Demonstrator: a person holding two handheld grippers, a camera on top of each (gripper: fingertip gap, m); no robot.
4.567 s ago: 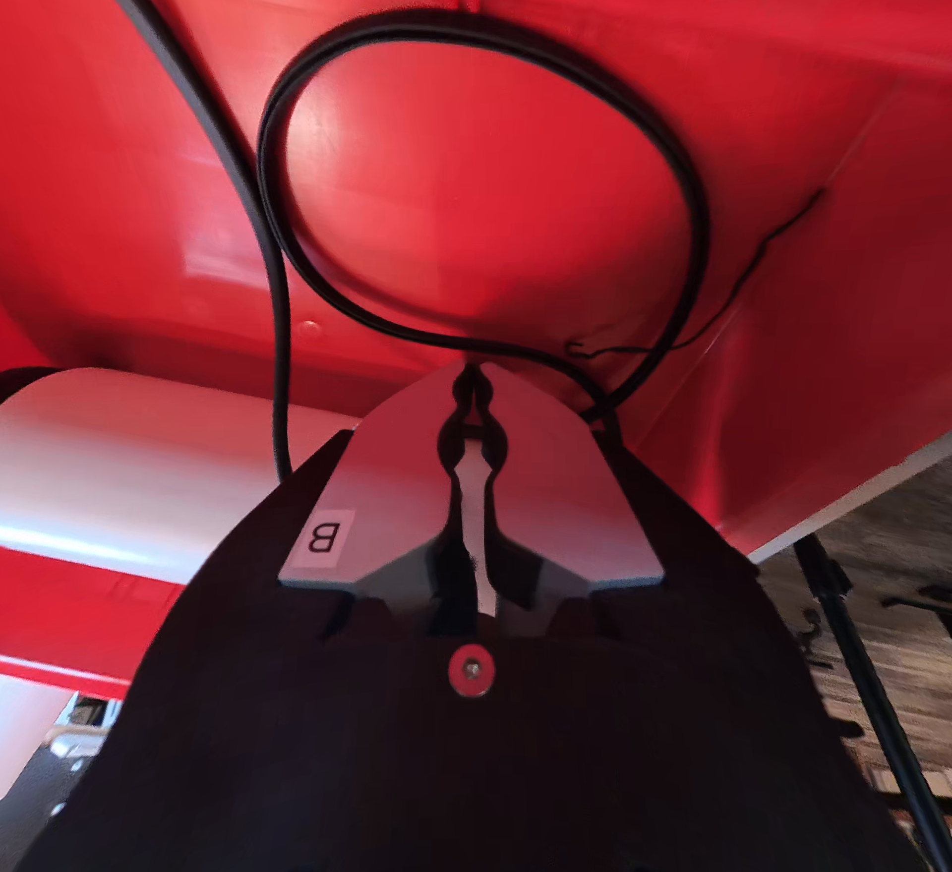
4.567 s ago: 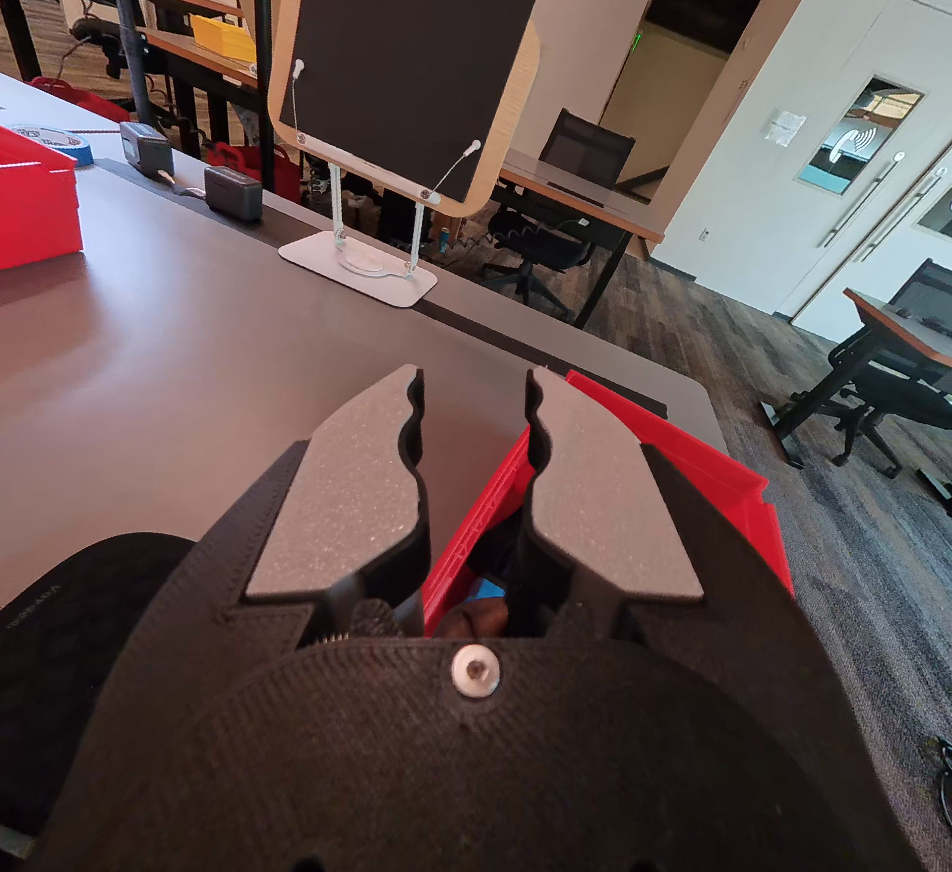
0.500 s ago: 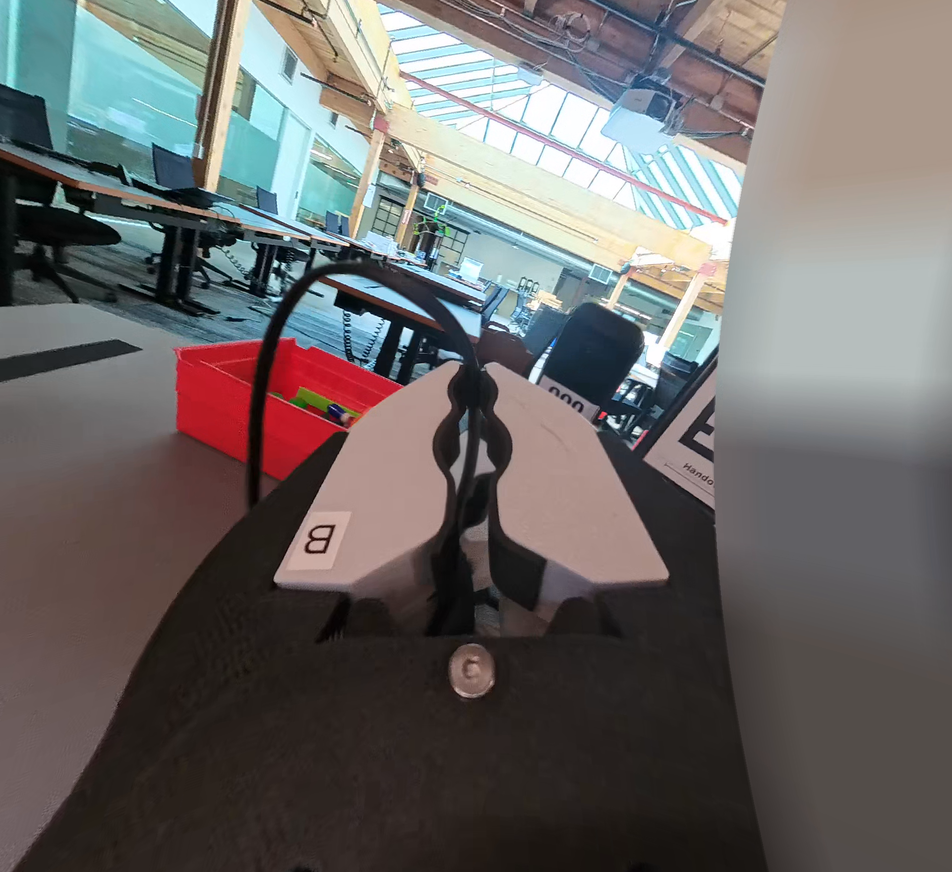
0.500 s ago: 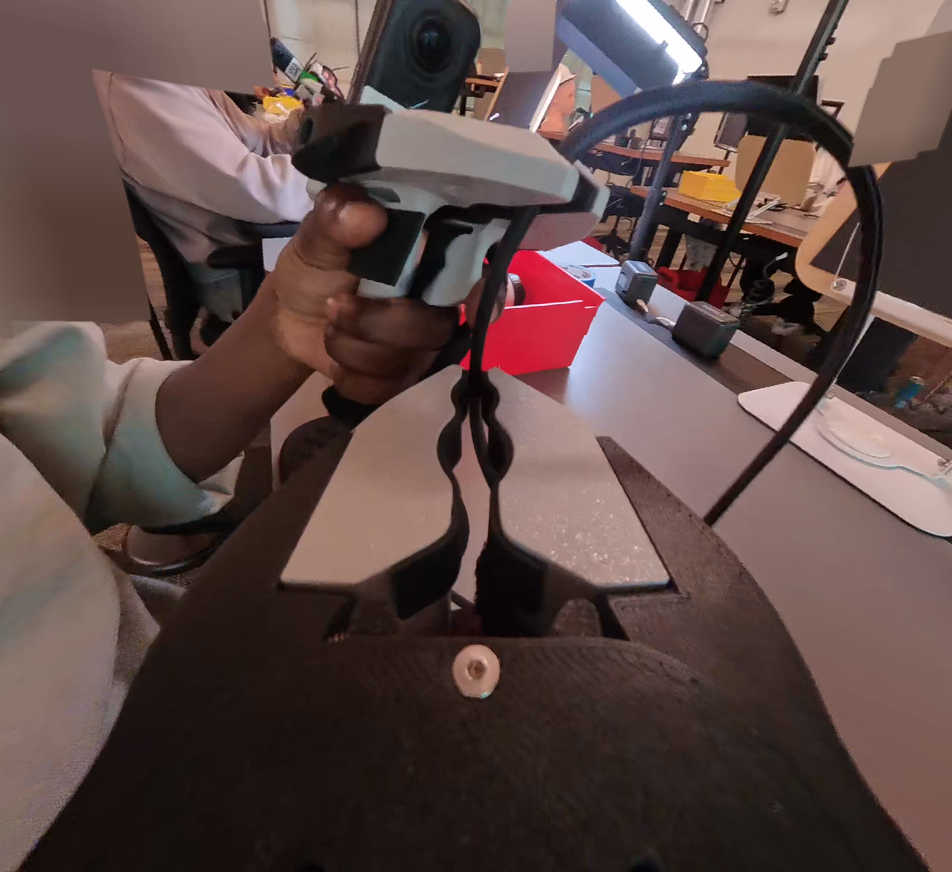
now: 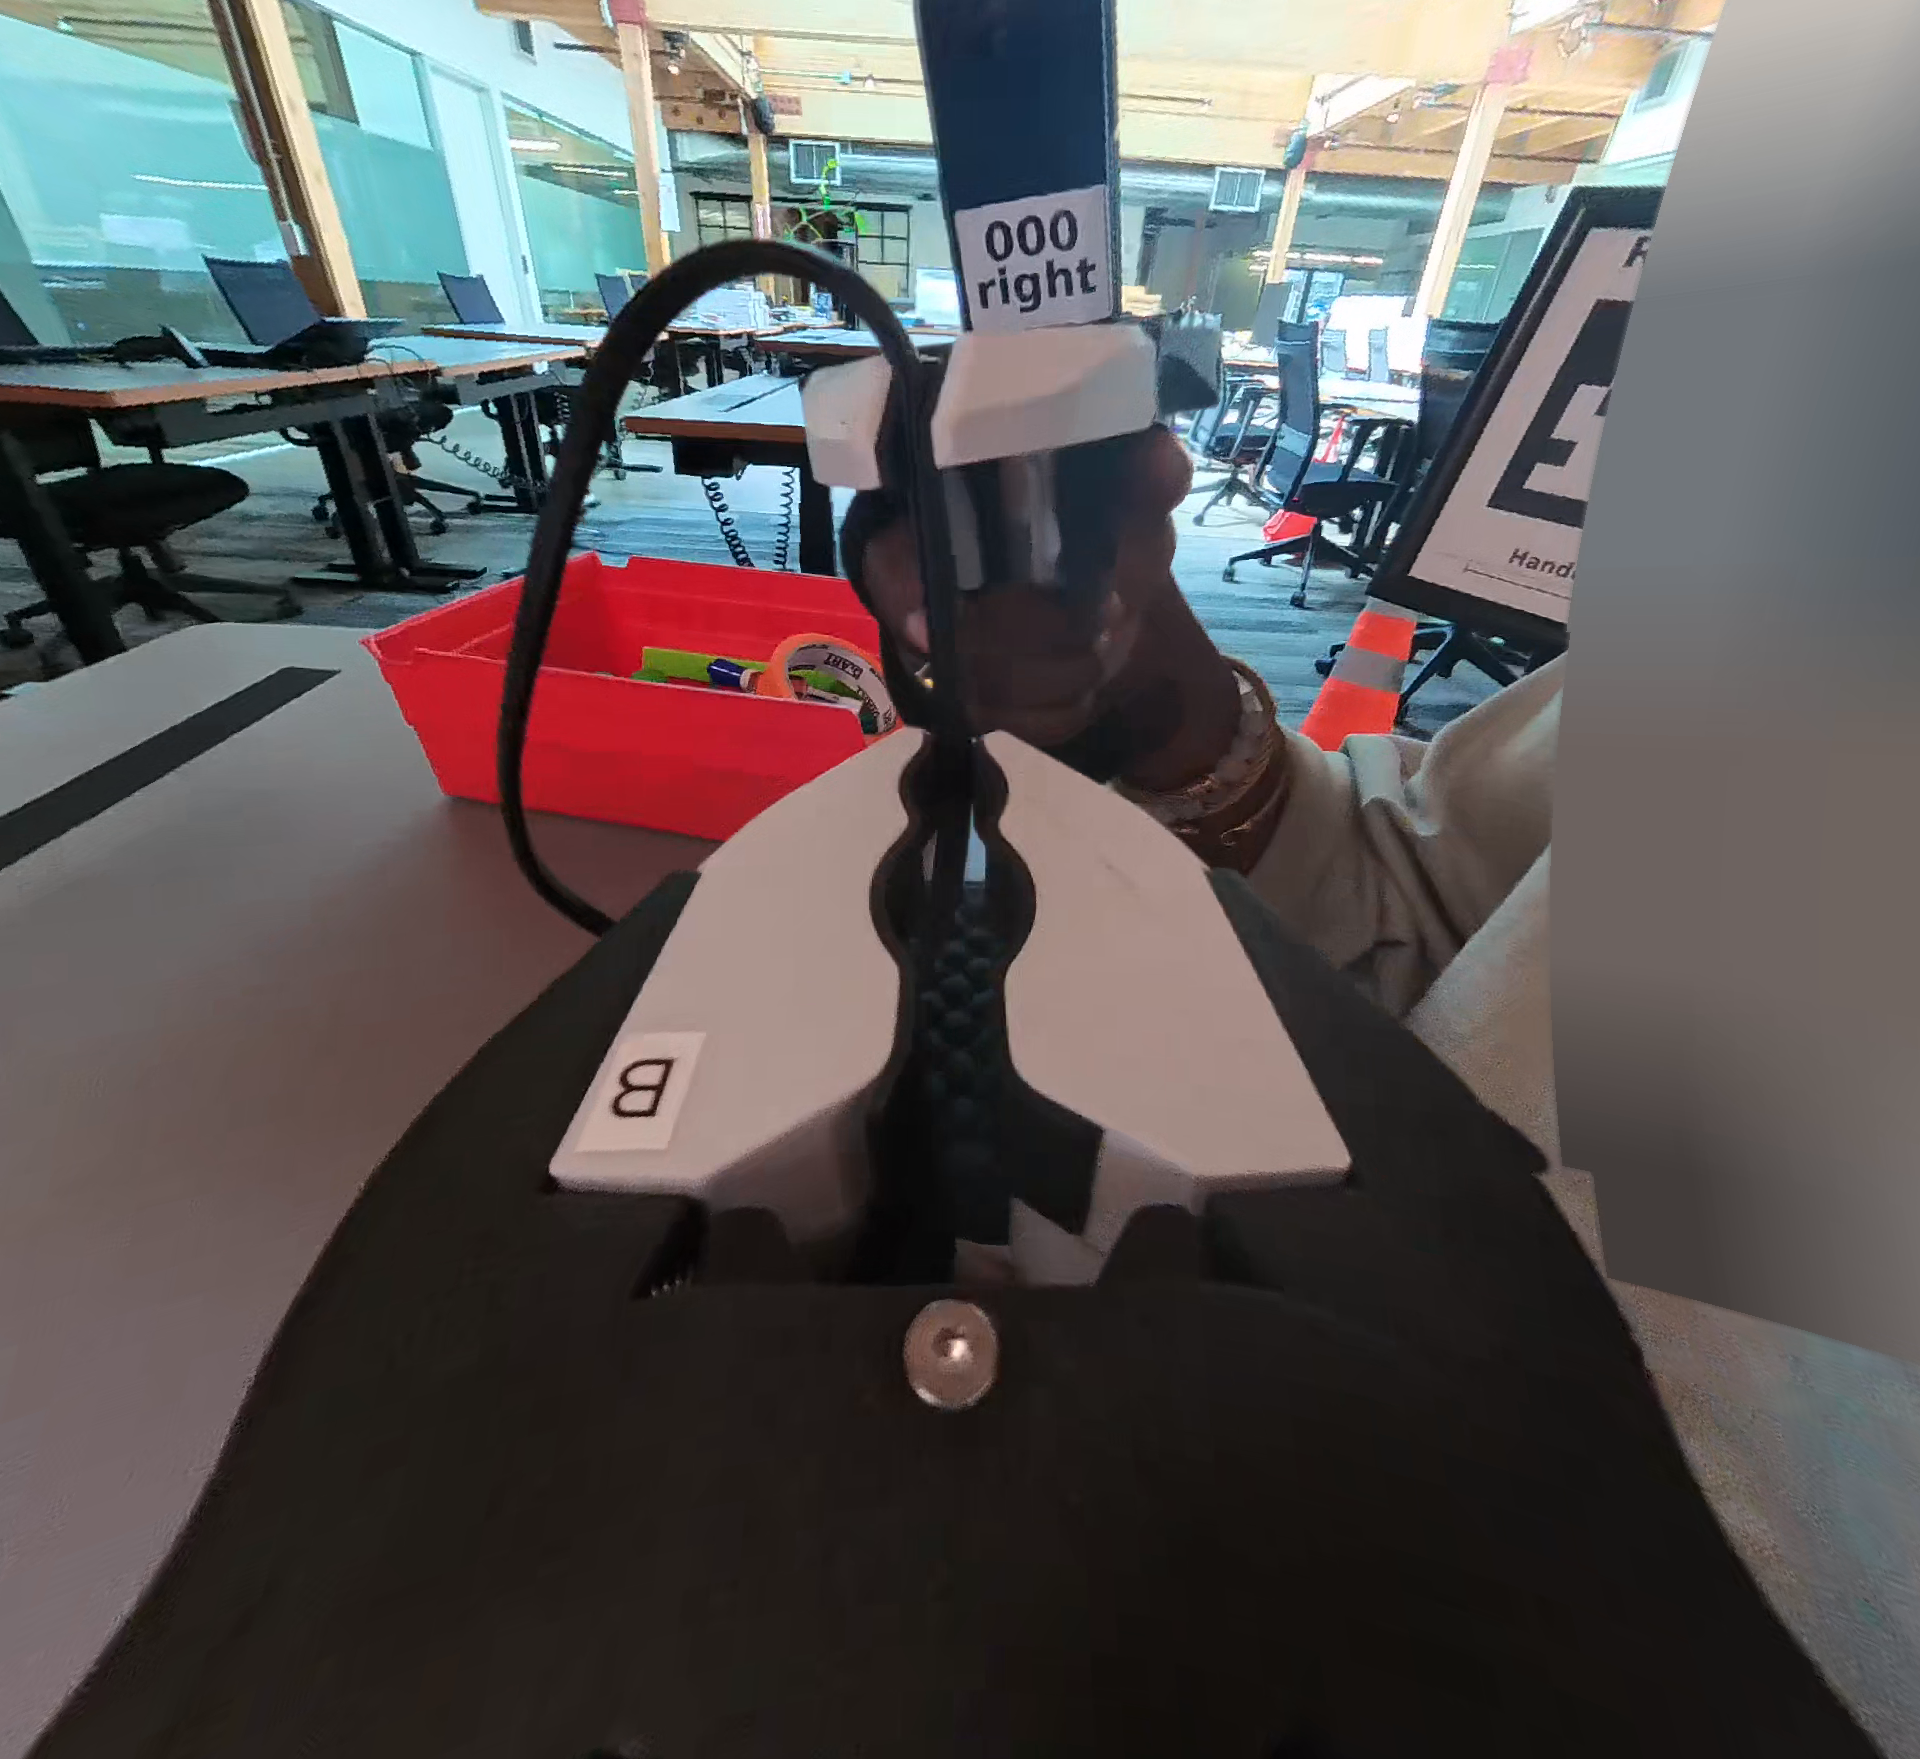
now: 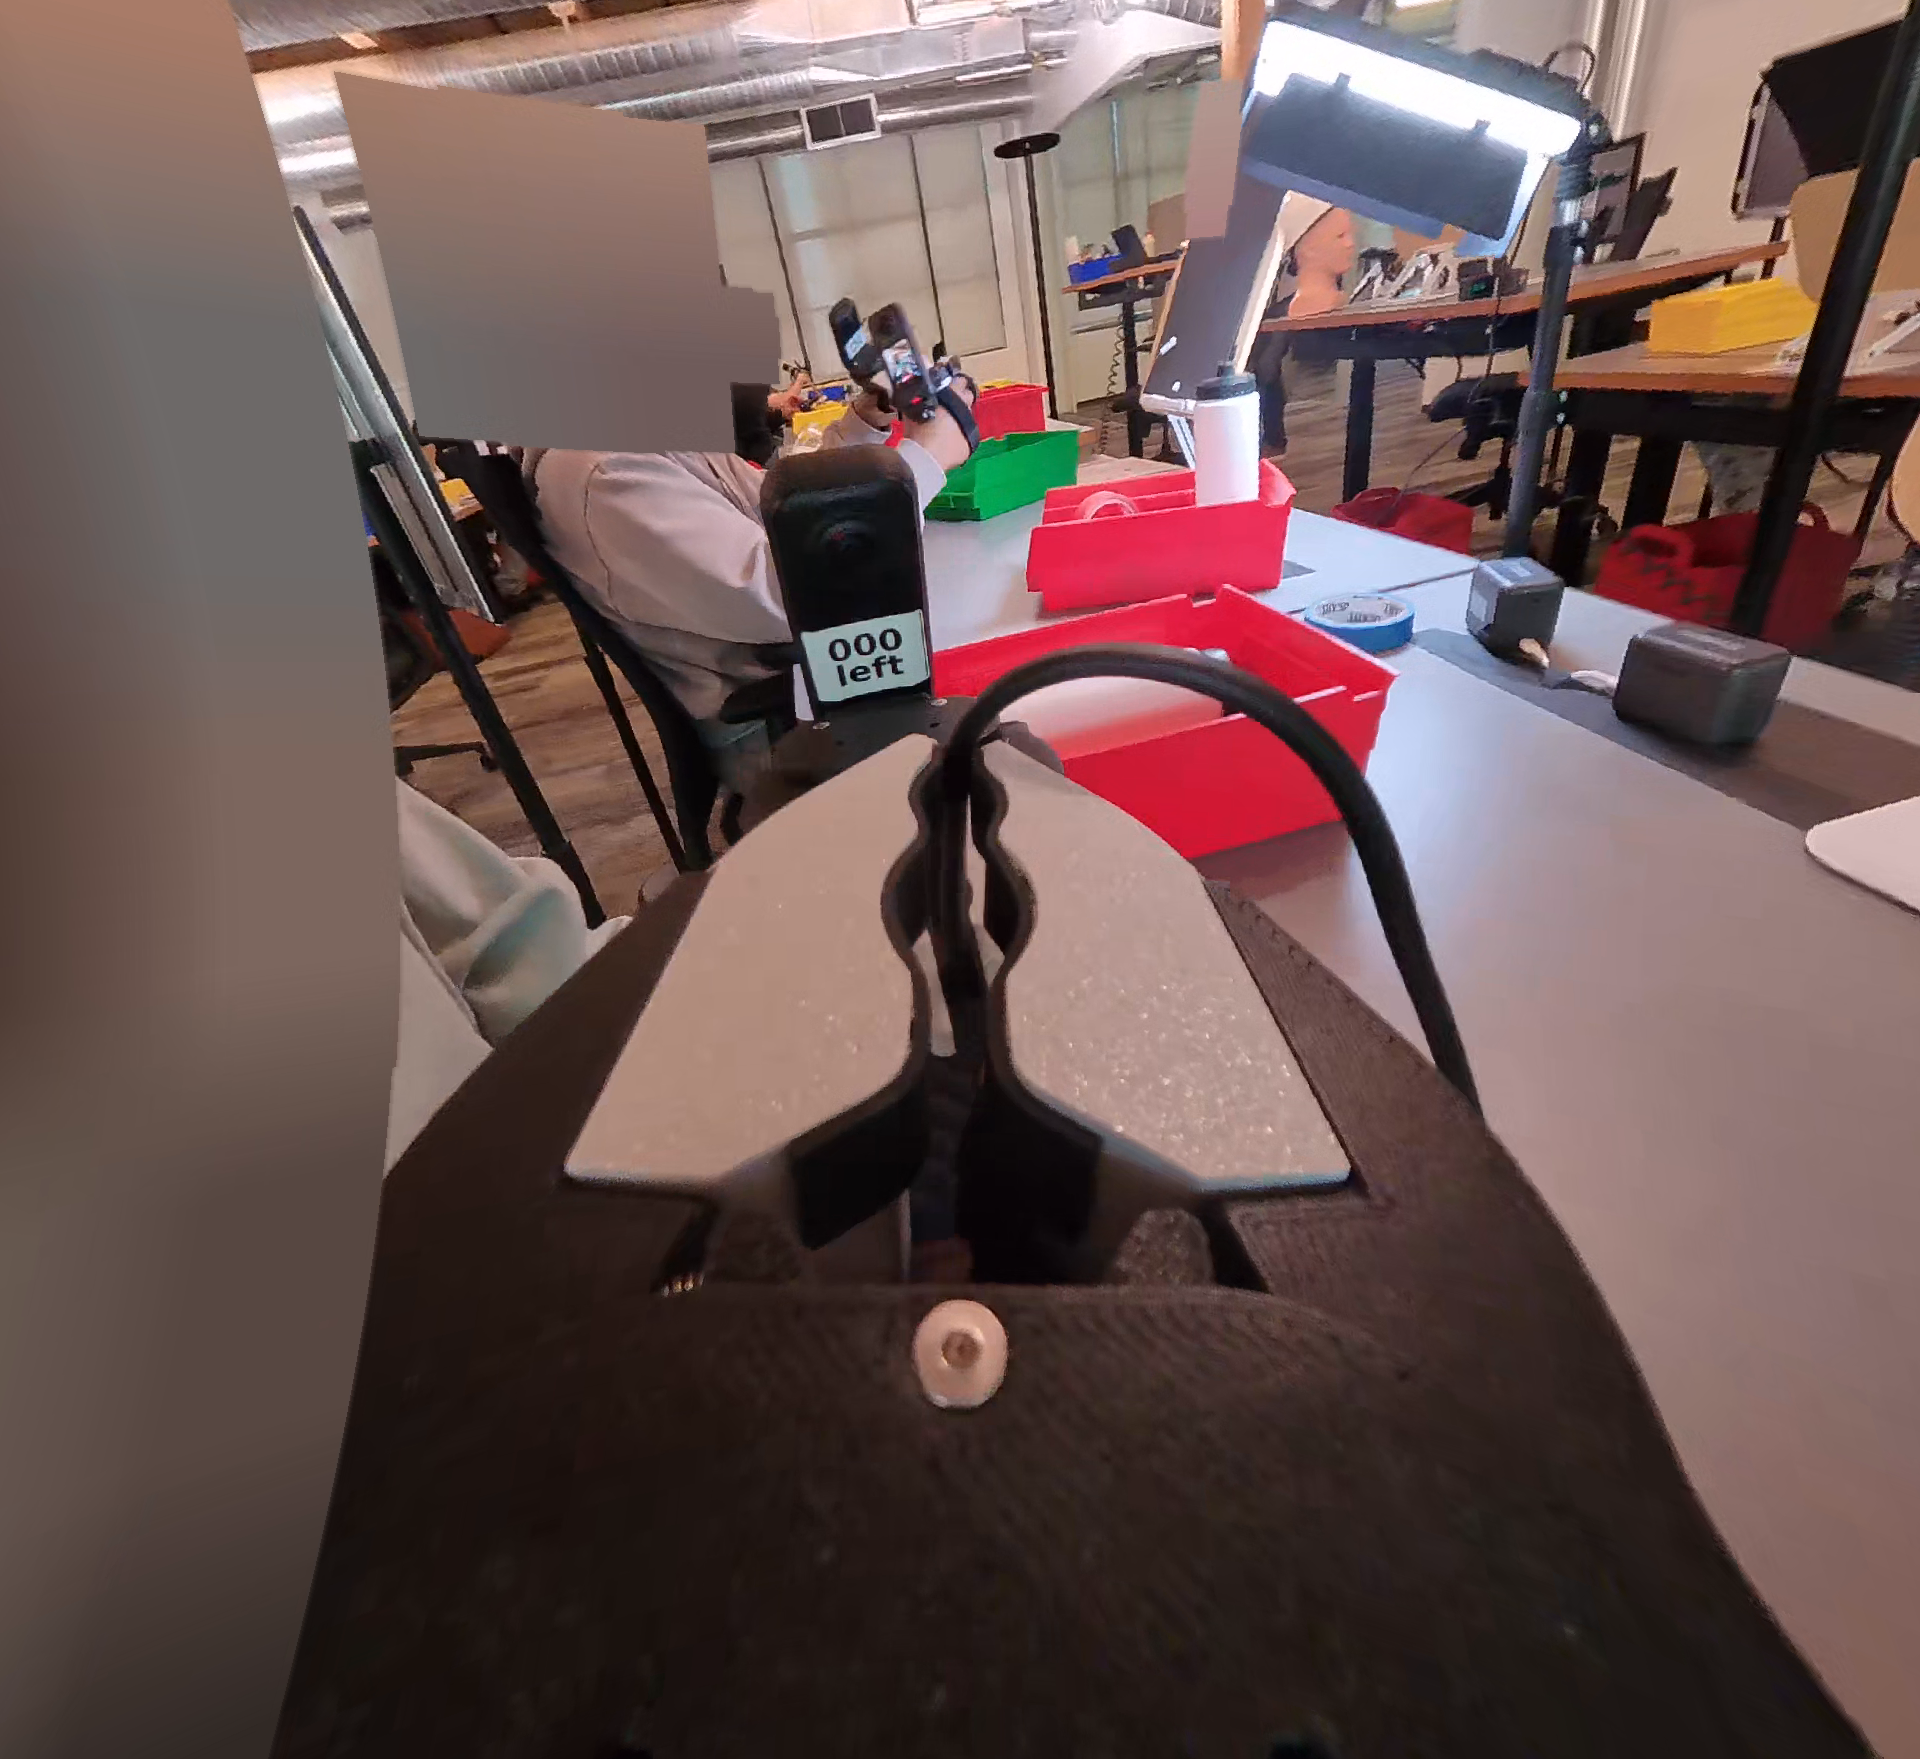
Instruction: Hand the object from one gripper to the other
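left gripper (image 5: 956, 774) and right gripper (image 6: 961, 774) clamping black cable (image 5: 540, 566), lettered sticker (image 5: 636, 1089)

On the grey table (image 5: 208, 930) stands a red bin (image 5: 623, 722) that holds a roll of tape (image 5: 826, 670) and some green and coloured items, and behind it stand office desks (image 5: 208, 379) with black chairs (image 5: 125, 504) and an orange cone (image 5: 1366, 670) on the floor. In the right wrist view a second red bin (image 6: 1153, 535) with a white bottle (image 6: 1226, 442) stands farther back (a green bin (image 6: 1003, 473) is just behind it), while a blue tape roll (image 6: 1359, 618) and two small grey boxes (image 6: 1704, 681) lie on the table. A seated person (image 6: 665, 556) in a light shirt is at the left, and a bright lamp panel (image 6: 1403, 130) hangs above on a stand.
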